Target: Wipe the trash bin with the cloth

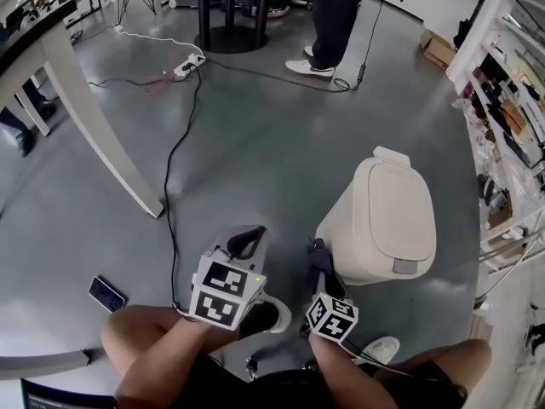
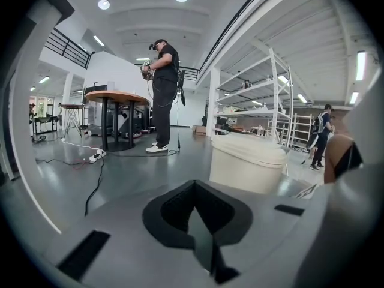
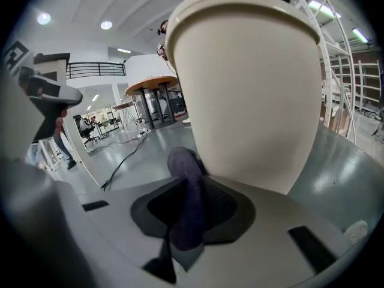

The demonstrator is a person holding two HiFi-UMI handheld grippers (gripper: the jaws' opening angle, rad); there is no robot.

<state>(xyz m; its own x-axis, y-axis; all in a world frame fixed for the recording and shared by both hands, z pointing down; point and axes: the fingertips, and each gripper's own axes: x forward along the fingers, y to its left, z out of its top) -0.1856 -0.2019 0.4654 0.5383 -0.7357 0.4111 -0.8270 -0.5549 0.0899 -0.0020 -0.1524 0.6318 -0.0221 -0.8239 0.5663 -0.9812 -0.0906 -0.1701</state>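
A cream pedal trash bin with its lid down stands on the grey floor at the right of the head view. It fills the right gripper view as a tall cream wall. My right gripper is shut on a dark purple cloth, and the cloth's end touches the bin's lower left side. My left gripper is shut with nothing in it, held a short way left of the bin, which shows ahead of it to the right.
A black cable runs across the floor to a power strip. A slanted white table leg stands at left, a phone lies on the floor, shelving lines the right side, and a person stands at the back.
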